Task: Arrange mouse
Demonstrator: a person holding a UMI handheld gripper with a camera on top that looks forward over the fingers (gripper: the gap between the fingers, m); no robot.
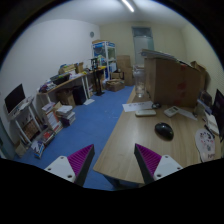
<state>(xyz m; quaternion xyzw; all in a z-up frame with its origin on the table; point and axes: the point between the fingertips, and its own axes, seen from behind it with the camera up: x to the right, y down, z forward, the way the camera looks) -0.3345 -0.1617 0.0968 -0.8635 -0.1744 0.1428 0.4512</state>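
A black mouse (pixel 164 130) lies on a light wooden desk (pixel 135 140), well beyond my fingers and to the right of them. My gripper (pixel 113 160) is open and empty, held above the desk's near corner. Its purple pads (pixel 80 159) stand wide apart with bare desk and blue floor between them.
A keyboard (pixel 146 112) and papers (pixel 186 112) lie further back on the desk, with cardboard boxes (pixel 170 78) behind. A monitor edge (pixel 218 105) stands at the right. Blue floor (pixel 85 120) runs left of the desk toward cluttered shelves and a table (pixel 60 90).
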